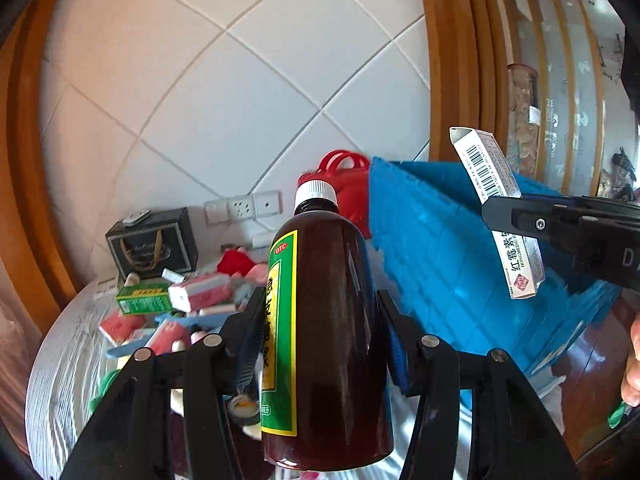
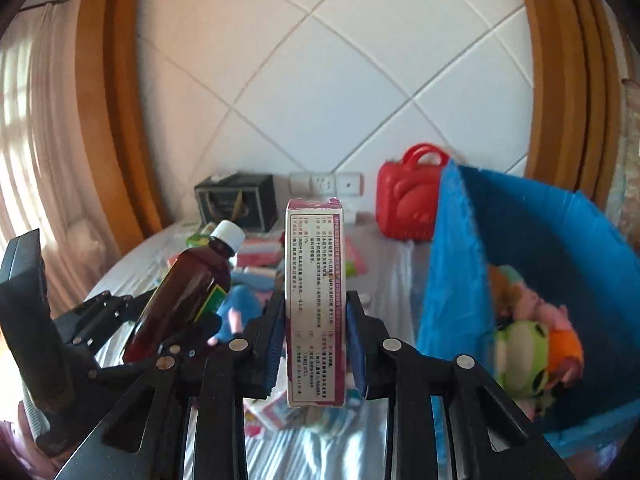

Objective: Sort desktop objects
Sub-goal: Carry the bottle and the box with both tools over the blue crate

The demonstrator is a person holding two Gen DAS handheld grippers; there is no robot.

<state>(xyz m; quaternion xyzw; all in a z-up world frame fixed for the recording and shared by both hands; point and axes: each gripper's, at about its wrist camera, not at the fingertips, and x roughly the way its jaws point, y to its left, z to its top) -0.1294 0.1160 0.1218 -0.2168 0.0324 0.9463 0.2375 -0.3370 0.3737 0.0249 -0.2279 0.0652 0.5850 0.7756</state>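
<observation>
Left gripper (image 1: pixel 320 320) jaws clamp a brown bottle (image 1: pixel 332 340) (white-capped); right gripper (image 2: pixel 316 336) jaws clamp a medicine box (image 2: pixel 315 300).

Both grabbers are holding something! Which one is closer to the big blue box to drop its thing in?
The right gripper, probably. Its white and maroon medicine carton hangs right beside the blue plastic bin holding plush toys. The left gripper, clamping the brown syrup bottle, sits farther from it.
</observation>
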